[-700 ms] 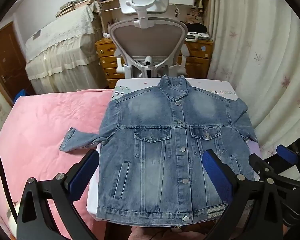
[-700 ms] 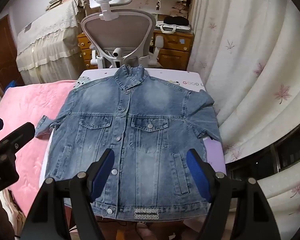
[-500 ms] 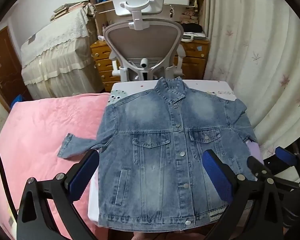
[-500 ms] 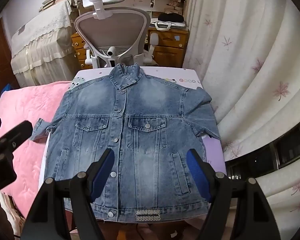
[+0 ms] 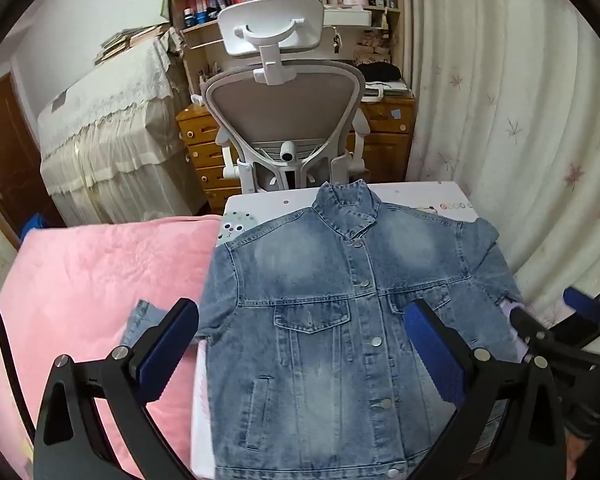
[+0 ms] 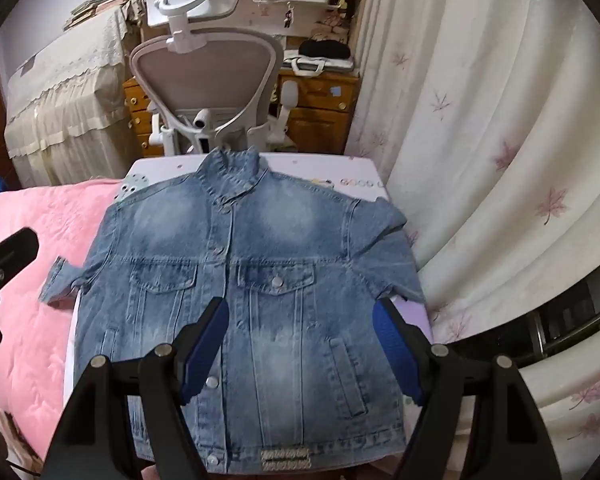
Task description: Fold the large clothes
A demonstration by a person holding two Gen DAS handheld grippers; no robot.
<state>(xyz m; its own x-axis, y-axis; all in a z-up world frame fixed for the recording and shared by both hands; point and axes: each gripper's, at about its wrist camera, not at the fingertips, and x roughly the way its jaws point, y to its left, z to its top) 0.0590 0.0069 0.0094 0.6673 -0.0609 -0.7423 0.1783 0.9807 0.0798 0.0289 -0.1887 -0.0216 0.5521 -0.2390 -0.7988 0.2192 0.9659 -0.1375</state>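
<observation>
The jacket point(image 6: 256, 300) lies flat and face up on the table point(image 6: 340, 168), buttoned down the front, collar toward the chair point(image 6: 204, 80) and hem toward the camera. No fold shows anywhere in it — body, shoulders and hem all lie spread in a single layer, so I judge the task to be at its very start.

One sleeve point(image 6: 58, 278) runs off the jacket's left side, off the table edge and onto the pink blanket point(image 6: 28, 320). The other sleeve point(image 6: 392, 264) lies bent down along the jacket's right side, toward the curtain point(image 6: 480, 160); its cuff is hard to make out.

The left gripper point(image 5: 300, 348) hangs above the jacket's lower left part, its jaws wide apart with nothing between them. One blue pad sits over the jacket's left edge near the loose sleeve, the other over the chest near the button row. The right gripper point(image 6: 300, 344) hangs above the jacket's lower middle, jaws likewise spread and empty, one pad near the button row, one near the right edge. Whether either tool touches the cloth I cannot tell; neither pinches any.

What is left, by my reading, is everything: both sleeves brought in over the body, the sides turned in, then the hem carried up toward the collar. The denim looks stiff and thick, so folds may spring back unless pressed — and the sleeve on the blanket will likely drag as it comes in.
</observation>
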